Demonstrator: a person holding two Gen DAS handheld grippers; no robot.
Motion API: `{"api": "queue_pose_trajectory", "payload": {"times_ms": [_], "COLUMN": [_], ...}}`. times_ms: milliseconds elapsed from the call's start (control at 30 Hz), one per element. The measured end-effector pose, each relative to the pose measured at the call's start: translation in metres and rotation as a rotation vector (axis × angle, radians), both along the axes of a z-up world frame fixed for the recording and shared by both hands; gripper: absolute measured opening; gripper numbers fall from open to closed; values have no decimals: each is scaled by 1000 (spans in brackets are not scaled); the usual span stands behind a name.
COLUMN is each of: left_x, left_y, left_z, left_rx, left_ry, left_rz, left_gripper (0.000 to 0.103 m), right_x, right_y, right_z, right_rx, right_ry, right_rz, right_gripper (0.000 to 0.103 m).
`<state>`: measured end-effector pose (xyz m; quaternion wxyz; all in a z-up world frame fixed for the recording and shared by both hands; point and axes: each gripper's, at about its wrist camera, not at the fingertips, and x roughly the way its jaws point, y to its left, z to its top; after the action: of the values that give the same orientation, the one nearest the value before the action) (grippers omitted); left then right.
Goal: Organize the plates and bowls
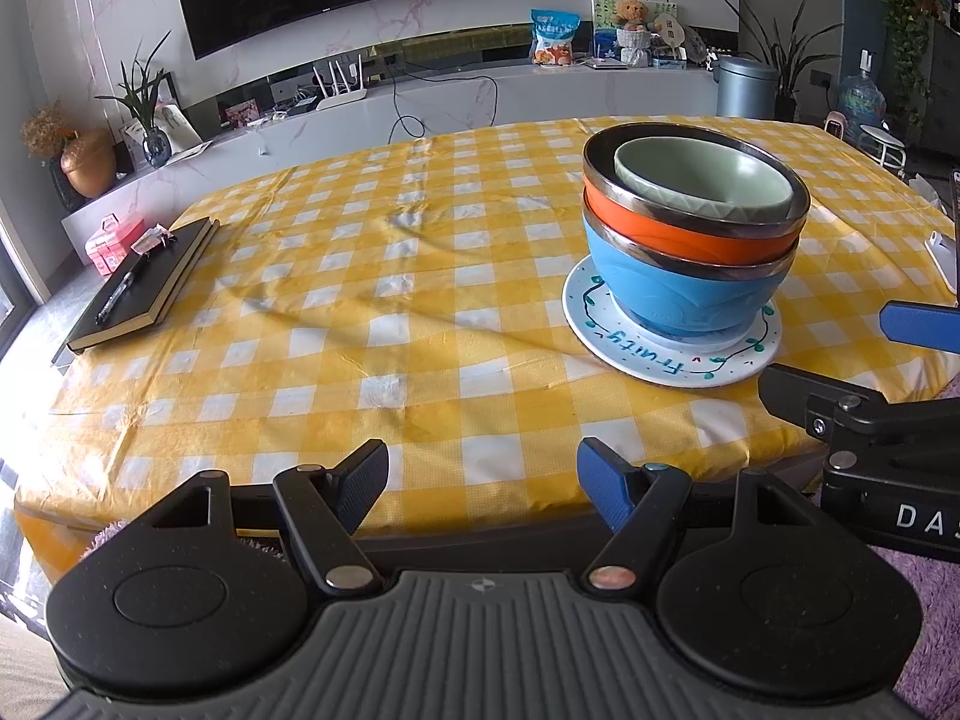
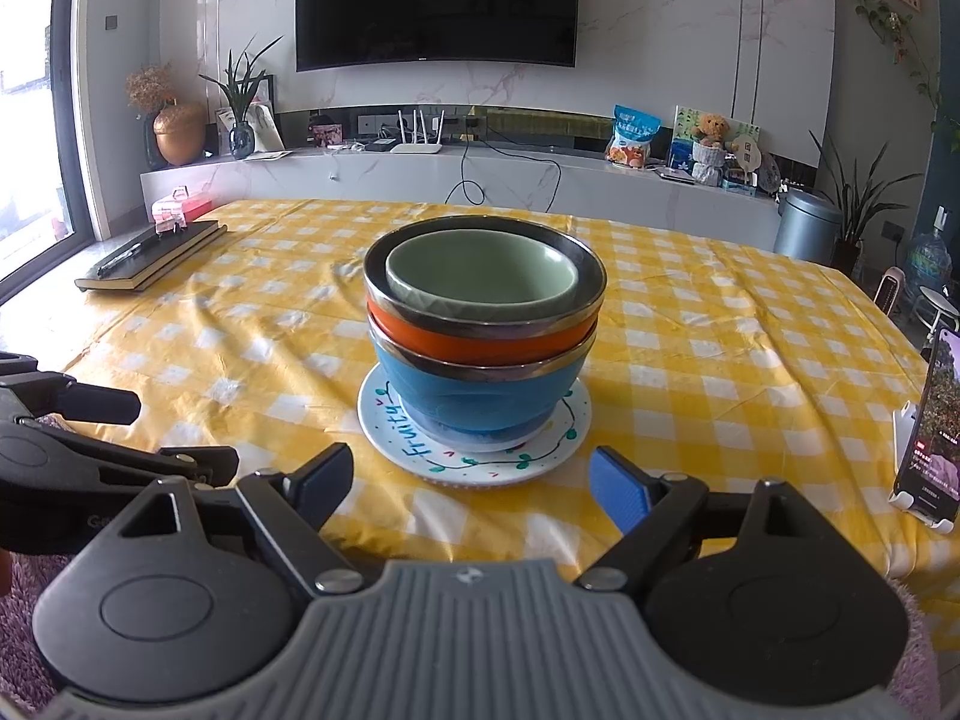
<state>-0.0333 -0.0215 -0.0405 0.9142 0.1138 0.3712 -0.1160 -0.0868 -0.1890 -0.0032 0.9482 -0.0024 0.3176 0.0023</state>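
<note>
On the yellow checked table a white plate (image 1: 672, 354) (image 2: 480, 462) lettered "Fruity" carries a stack of bowls: a blue bowl (image 1: 678, 294) (image 2: 474, 396) at the bottom, an orange bowl (image 1: 660, 228) (image 2: 474, 339) inside it, and a pale green bowl (image 1: 702, 180) (image 2: 480, 276) on top. My left gripper (image 1: 483, 483) is open over the table's near edge, left of the stack, with nothing between its fingers. My right gripper (image 2: 471, 489) is open just in front of the plate, empty. Each gripper shows at the edge of the other's view.
A black notebook (image 1: 144, 285) (image 2: 150, 255) with a pen lies at the table's far left. A phone on a stand (image 2: 927, 432) is at the right edge. Behind the table stand a low cabinet (image 2: 420, 174) with clutter and a grey bin (image 2: 807, 234).
</note>
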Motion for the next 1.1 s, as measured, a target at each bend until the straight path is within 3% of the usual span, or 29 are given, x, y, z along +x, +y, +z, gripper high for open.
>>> {"api": "queue_pose_trajectory", "payload": {"times_ms": [1100], "left_x": [0], "left_y": [1], "left_z": [1], "left_rx": [0], "left_ry": [-1], "left_rz": [0], "left_gripper": [85], "right_x": [1], "right_y": [0], "right_z": [-1], "right_rx": [0], "right_ry": [10], "right_rz": [0], "right_gripper": [87]}}
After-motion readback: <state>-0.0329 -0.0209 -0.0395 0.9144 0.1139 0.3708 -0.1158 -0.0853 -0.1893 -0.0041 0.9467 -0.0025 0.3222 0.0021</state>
